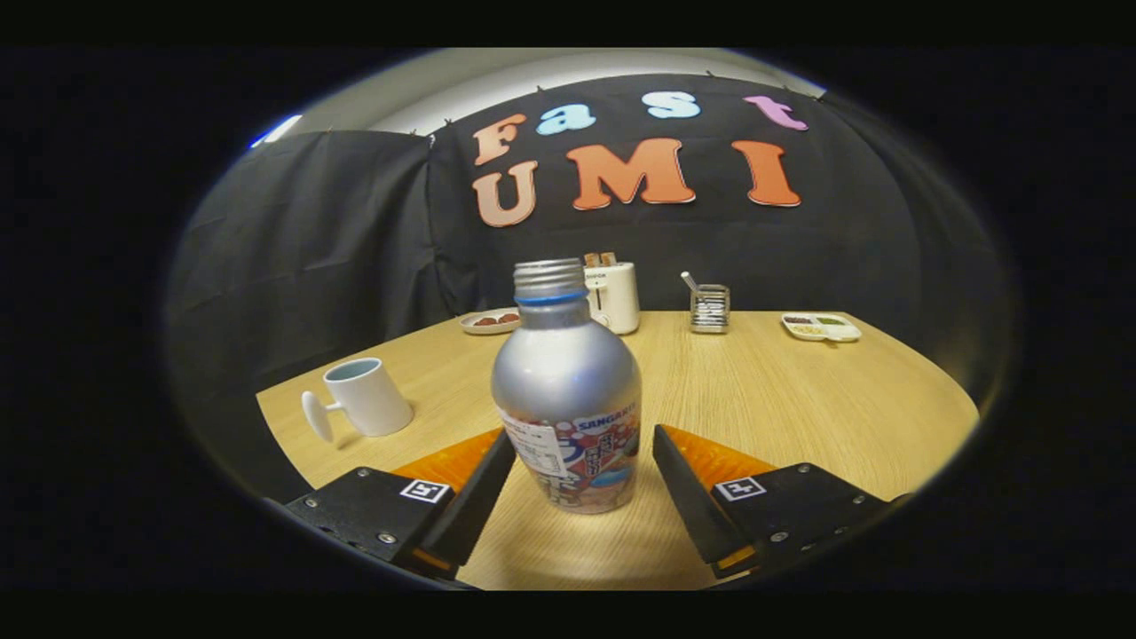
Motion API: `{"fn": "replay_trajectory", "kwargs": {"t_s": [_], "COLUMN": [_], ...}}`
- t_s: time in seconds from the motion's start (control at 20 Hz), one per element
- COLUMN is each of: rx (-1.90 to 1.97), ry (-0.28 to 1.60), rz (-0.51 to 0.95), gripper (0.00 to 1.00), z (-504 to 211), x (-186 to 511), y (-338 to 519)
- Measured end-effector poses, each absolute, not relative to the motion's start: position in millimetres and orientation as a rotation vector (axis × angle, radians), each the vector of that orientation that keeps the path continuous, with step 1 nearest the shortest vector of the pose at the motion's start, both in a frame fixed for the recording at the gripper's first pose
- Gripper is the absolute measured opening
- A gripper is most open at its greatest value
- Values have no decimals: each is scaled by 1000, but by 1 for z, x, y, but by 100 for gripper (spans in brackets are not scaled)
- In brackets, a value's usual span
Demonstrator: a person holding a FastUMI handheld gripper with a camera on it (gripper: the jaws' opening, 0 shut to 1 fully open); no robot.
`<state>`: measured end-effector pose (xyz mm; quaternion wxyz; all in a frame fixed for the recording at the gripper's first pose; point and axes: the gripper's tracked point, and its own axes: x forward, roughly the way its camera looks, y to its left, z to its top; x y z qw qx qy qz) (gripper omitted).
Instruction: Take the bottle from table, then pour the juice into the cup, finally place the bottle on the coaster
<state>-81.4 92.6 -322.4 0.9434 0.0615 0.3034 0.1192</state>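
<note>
My cam rides the gripper (581,475), low over the table (799,399), looking fwd along both spread fingers (475,501). Bottle (568,390) sits v. close, between them. Facing the far wall; fisheye takes in most of the tabletop.

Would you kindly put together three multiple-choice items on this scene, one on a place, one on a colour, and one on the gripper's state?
1. Where does the bottle stand?
A. between the gripper's fingers
B. inside the cup
C. beside the toaster

2. What colour is the cup?
A. red
B. white
C. black

3. How is the gripper set?
A. shut on the bottle
B. shut on the cup
C. open

Answers: 1 A, the bottle stands upright on the table with one finger on each side. 2 B, the mug ahead of the left finger is white. 3 C, there is a gap between each finger and the bottle, so neither presses on it.
</note>
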Motion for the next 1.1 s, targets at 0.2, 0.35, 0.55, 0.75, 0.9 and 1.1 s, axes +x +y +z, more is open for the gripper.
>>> {"fn": "replay_trajectory", "kwargs": {"t_s": [0.2, 0.35, 0.55, 0.75, 0.9, 1.1], "rx": [139, 128, 132, 111, 62, -15], "ry": [636, 628, 585, 540, 510, 478], "rz": [240, 225, 227, 230, 226, 227], "gripper": [86, 81, 80, 80, 80, 80], "z": [-327, -327, -312, -296, -288, -280], "x": [-83, -80, -70, -56, -47, -36], "y": [96, 96, 101, 109, 116, 128]}}
